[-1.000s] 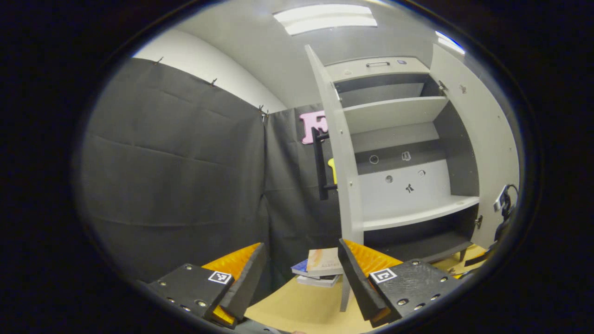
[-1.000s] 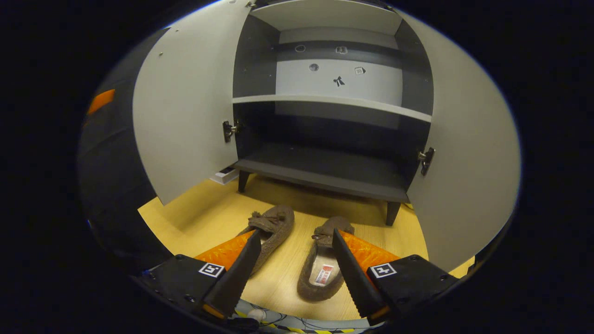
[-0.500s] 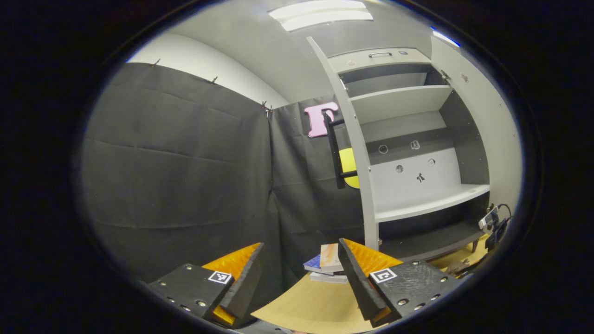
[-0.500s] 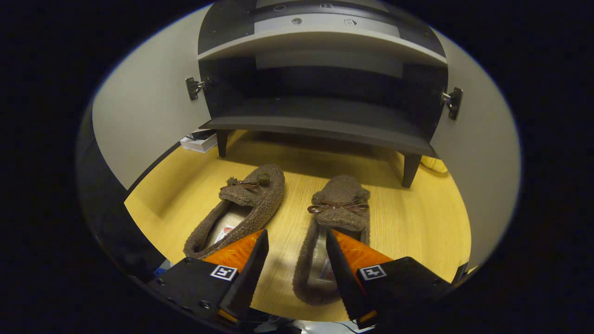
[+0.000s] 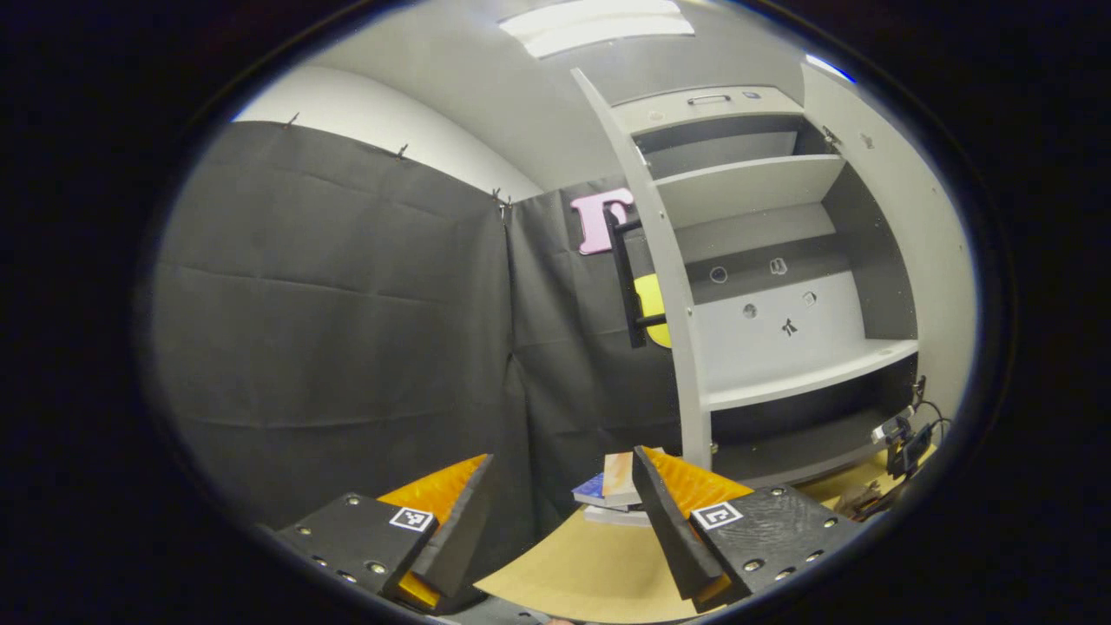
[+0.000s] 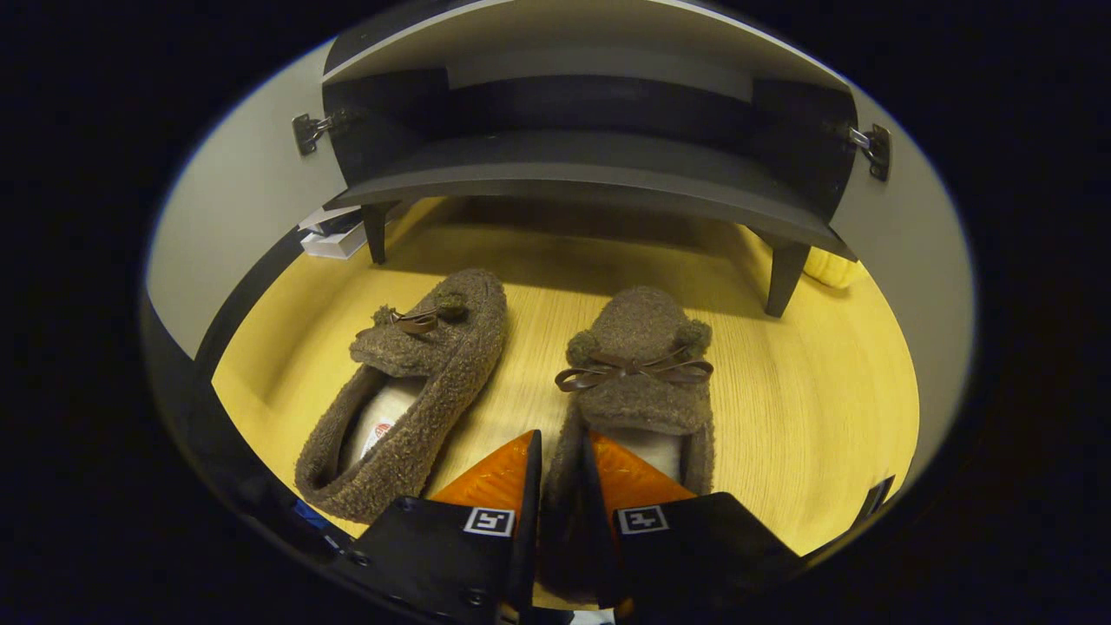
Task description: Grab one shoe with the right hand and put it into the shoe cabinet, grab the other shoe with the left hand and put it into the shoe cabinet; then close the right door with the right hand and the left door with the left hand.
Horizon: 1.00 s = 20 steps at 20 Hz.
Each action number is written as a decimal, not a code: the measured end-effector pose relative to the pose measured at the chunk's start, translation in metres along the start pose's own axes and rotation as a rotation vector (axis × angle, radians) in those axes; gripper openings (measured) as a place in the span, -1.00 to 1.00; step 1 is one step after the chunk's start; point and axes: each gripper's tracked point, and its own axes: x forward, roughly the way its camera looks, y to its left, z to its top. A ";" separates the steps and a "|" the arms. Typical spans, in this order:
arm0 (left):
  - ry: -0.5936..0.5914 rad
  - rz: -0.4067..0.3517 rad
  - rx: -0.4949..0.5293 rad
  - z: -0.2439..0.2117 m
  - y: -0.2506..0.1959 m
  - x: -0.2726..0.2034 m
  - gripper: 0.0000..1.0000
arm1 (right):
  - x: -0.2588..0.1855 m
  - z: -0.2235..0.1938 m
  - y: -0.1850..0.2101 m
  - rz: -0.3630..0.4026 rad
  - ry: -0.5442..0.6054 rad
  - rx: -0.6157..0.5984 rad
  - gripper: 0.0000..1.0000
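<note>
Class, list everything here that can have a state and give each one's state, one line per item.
Grey shoe cabinet: both doors open, bottom shelf bare.
Right brown fuzzy slipper: on the floor, side wall pinched.
Left brown fuzzy slipper: on the floor, untouched.
Right tool: shut on slipper.
Left tool: open, empty.

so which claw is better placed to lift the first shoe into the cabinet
Right. The right claw is closed over the side wall of the right-hand shoe, facing the cabinet's bottom shelf. The left claw is open, pointing past the left door.
</note>
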 end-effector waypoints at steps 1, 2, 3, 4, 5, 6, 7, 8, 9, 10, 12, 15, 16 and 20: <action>-0.002 0.001 -0.001 0.000 -0.001 -0.001 0.82 | 0.005 0.000 0.000 -0.001 0.005 0.009 -0.88; -0.003 0.001 -0.004 0.001 -0.001 -0.003 0.82 | -0.004 0.001 -0.002 -0.009 0.001 0.007 -0.89; -0.005 -0.002 -0.007 0.002 -0.003 -0.005 0.82 | -0.005 0.002 -0.001 -0.012 -0.012 0.018 -0.96; -0.006 -0.007 -0.009 0.004 -0.004 -0.007 0.82 | -0.014 0.005 -0.003 -0.015 -0.032 0.016 -0.96; -0.011 -0.010 -0.008 0.005 -0.006 -0.008 0.82 | -0.014 0.008 -0.005 -0.014 -0.055 0.015 -0.96; -0.015 -0.014 -0.007 0.007 -0.007 -0.011 0.82 | -0.022 0.009 -0.008 -0.010 -0.065 0.007 -0.96; -0.016 -0.020 -0.010 0.007 -0.010 -0.012 0.82 | -0.028 0.012 -0.011 -0.008 -0.078 0.007 -0.96; -0.017 -0.028 -0.015 0.008 -0.014 -0.012 0.96 | -0.033 0.014 -0.012 -0.002 -0.087 0.014 -0.96; -0.018 -0.036 -0.020 0.007 -0.017 -0.014 0.96 | -0.039 0.016 -0.012 0.008 -0.091 0.026 -0.96; -0.016 -0.043 -0.024 0.007 -0.021 -0.016 0.82 | -0.045 0.018 -0.013 0.013 -0.100 0.041 -0.96; -0.011 -0.063 -0.031 0.006 -0.030 -0.019 0.82 | -0.056 0.025 -0.014 0.025 -0.120 0.051 -0.96; -0.021 -0.096 -0.032 0.010 -0.046 -0.021 0.82 | -0.081 0.042 -0.016 0.042 -0.169 0.042 -0.96; -0.025 -0.106 -0.032 0.011 -0.051 -0.021 0.82 | -0.091 0.049 -0.014 0.056 -0.182 0.049 -0.96; -0.036 -0.147 -0.043 0.016 -0.070 -0.022 0.96 | -0.126 0.079 -0.015 0.089 -0.253 0.069 -0.96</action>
